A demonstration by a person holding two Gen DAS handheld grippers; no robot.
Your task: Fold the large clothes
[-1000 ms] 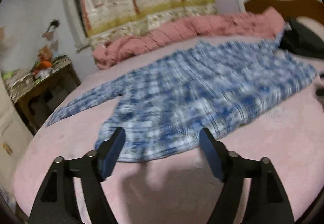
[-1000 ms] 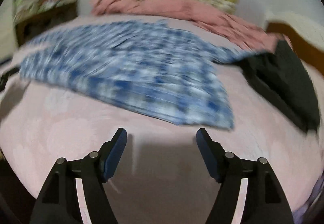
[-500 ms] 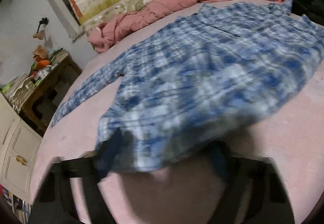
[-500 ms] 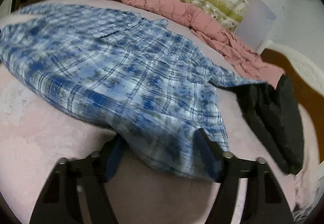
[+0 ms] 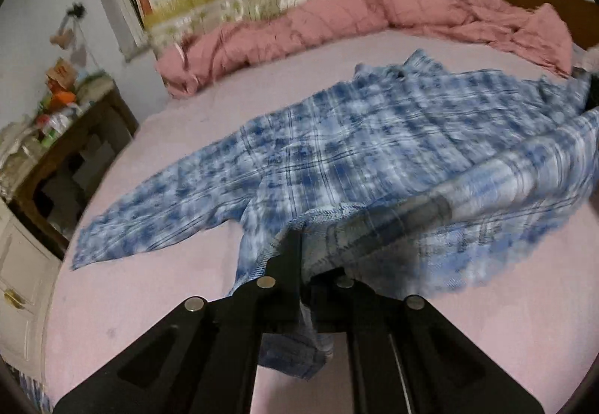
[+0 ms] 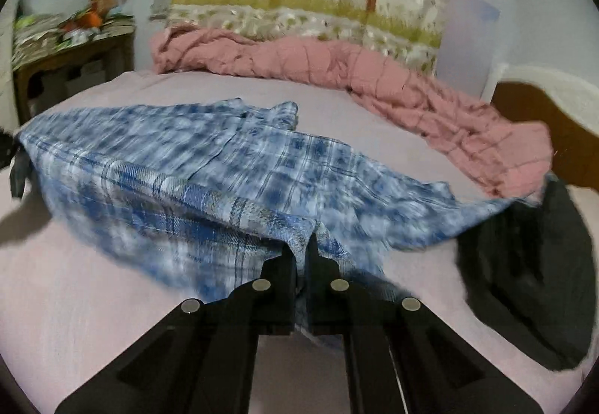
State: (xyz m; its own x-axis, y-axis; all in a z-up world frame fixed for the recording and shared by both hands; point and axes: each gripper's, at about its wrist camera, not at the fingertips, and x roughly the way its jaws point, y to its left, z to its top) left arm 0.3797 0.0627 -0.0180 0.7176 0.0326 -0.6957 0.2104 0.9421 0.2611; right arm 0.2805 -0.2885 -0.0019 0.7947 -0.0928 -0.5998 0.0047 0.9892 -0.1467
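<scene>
A blue and white plaid shirt [image 5: 367,152] lies spread on the pink bed [image 5: 131,301], one sleeve stretched to the left. My left gripper [image 5: 305,253] is shut on the shirt's near hem and lifts it off the sheet. In the right wrist view the same shirt [image 6: 209,159] shows, and my right gripper [image 6: 302,245] is shut on the hem at the other corner. The raised hem runs between the two grippers. The left gripper appears at the far left edge of the right wrist view [image 6: 11,159].
A rolled pink quilt [image 5: 337,17] lies along the far side of the bed, also in the right wrist view [image 6: 374,77]. A black garment [image 6: 531,283] lies at the right. A cluttered wooden side table [image 5: 60,137] and a white cupboard [image 5: 18,279] stand left. A wooden headboard [image 6: 561,129] is at the right.
Both grippers moved forward over the shirt's near hem, closed on it, and have lifted it off the bed.
</scene>
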